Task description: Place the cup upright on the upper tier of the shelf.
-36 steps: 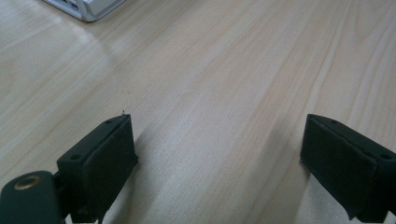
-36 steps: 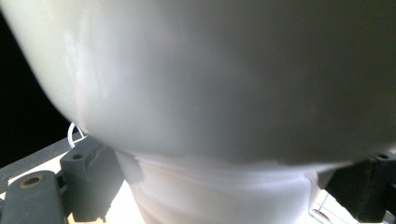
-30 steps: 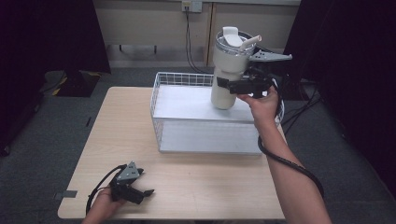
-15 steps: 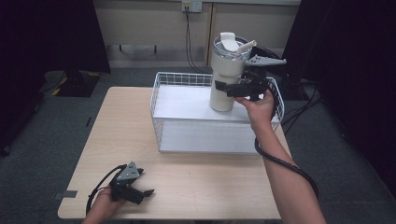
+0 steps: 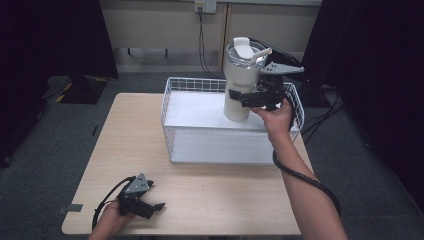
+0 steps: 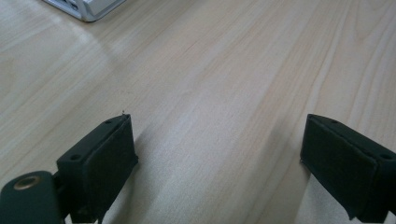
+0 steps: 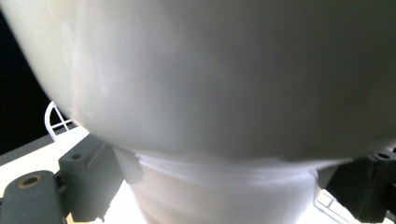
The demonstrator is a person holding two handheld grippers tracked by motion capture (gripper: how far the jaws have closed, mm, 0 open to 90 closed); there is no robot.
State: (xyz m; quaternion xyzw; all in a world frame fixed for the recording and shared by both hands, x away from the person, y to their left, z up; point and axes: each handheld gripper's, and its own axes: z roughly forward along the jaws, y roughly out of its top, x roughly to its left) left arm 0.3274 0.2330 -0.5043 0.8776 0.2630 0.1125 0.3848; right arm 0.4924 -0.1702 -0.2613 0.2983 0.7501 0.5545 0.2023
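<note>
High view: a white wire basket point(image 5: 175, 131) sits on the wooden counter point(image 5: 210, 195) toward 1 o'clock. Inside it, at its 2 o'clock corner, a cream tumbler point(image 5: 241, 80) with a clear lid and straw stands upright, the right tongs point(image 5: 241, 97) clamped on its narrow lower part. The left tongs point(image 5: 156, 208) rest at 7 o'clock on the counter, jaws apart.

Left gripper view: the left tongs point(image 6: 219, 163) gape wide over bare wood; a basket corner point(image 6: 86, 8) shows at 11 o'clock.

Right gripper view: the tumbler point(image 7: 224, 79) looms close, the jaws pressing each side of its tapered base.
</note>
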